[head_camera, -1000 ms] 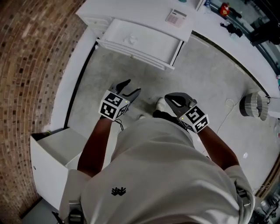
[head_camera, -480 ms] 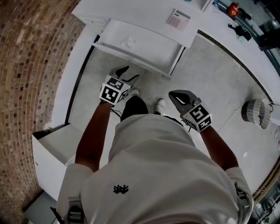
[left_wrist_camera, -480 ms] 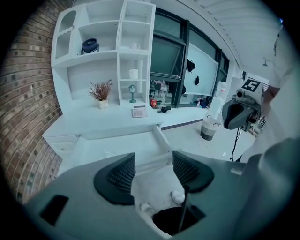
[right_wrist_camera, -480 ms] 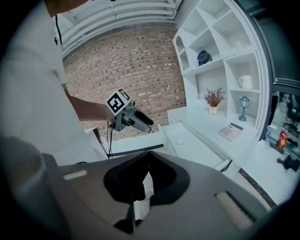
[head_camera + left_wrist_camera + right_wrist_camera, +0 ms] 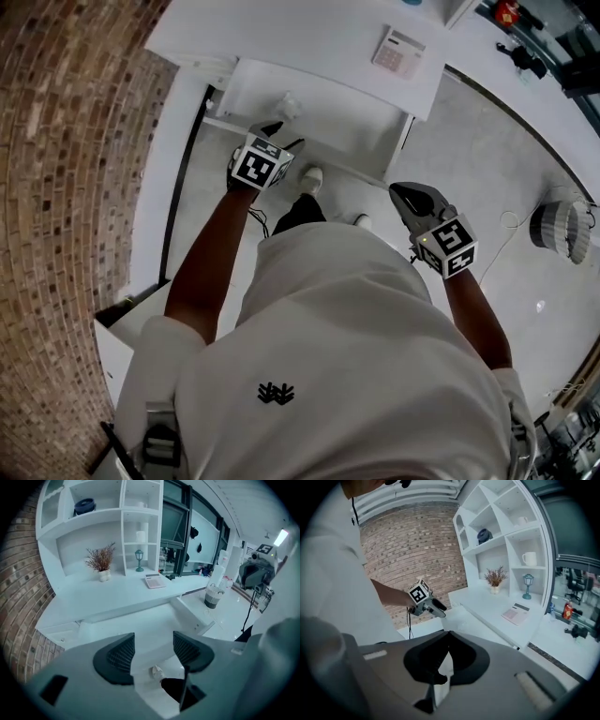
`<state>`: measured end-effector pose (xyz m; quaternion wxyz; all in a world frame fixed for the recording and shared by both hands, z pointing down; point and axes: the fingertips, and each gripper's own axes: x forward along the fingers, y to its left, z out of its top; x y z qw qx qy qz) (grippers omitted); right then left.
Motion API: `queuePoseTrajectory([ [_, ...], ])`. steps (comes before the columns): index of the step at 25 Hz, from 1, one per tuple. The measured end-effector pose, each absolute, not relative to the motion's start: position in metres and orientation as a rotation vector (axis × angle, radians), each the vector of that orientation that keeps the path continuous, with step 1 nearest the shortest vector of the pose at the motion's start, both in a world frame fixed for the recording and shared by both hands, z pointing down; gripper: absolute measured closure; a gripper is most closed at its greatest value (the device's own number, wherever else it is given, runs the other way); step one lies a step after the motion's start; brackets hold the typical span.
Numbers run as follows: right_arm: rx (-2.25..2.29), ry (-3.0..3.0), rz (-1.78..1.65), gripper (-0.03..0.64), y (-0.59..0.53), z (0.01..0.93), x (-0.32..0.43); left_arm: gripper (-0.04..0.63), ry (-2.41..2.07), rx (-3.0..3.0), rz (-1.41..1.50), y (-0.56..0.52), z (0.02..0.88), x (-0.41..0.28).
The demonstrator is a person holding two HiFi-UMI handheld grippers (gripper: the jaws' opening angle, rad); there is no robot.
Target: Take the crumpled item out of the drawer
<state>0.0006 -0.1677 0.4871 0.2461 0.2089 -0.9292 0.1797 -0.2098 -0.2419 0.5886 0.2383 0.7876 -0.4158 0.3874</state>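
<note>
The white drawer (image 5: 356,127) stands pulled out under the desk top, and a small white crumpled item (image 5: 288,103) lies inside near its left end. My left gripper (image 5: 278,133) hangs over the drawer's front edge just short of the item, jaws open with nothing between them. In the left gripper view the open jaws (image 5: 152,651) frame the drawer's floor (image 5: 140,625); the item does not show there. My right gripper (image 5: 412,199) is off to the right, beside the drawer's right corner, its tips (image 5: 447,634) closed together and holding nothing.
A calculator (image 5: 398,52) lies on the desk top above the drawer. A striped basket (image 5: 561,225) stands on the floor at right. Another open white drawer (image 5: 131,323) juts out by the brick wall at left. The person's shoe (image 5: 311,178) is by the drawer front.
The person has stepped closer to the desk. Both grippers have moved up the picture toward the drawer; the left one went from over the floor to over the drawer's front edge.
</note>
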Motion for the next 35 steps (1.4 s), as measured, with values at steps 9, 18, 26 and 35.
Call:
queuePoseTrajectory([
  [9,0.751,-2.434,0.554,0.603,-0.217,0.497,-0.02,0.321,-0.979,2.083,1.2,-0.305,0.661,-0.252],
  [18,0.958,-2.321,0.641,0.603,-0.236,0.5,-0.031,0.304,-0.785,1.958,1.303,-0.326,0.728,-0.272],
  [26,1.096,-2.228,0.72,0.603,-0.237,0.51,-0.025,0.278,-0.681,1.892,1.435,-0.343,0.782,-0.273],
  [35,1.166,-2.169,0.742,0.603,-0.236,0.508,-0.019,0.338,-0.646,1.856,1.483,-0.341,0.812,-0.274],
])
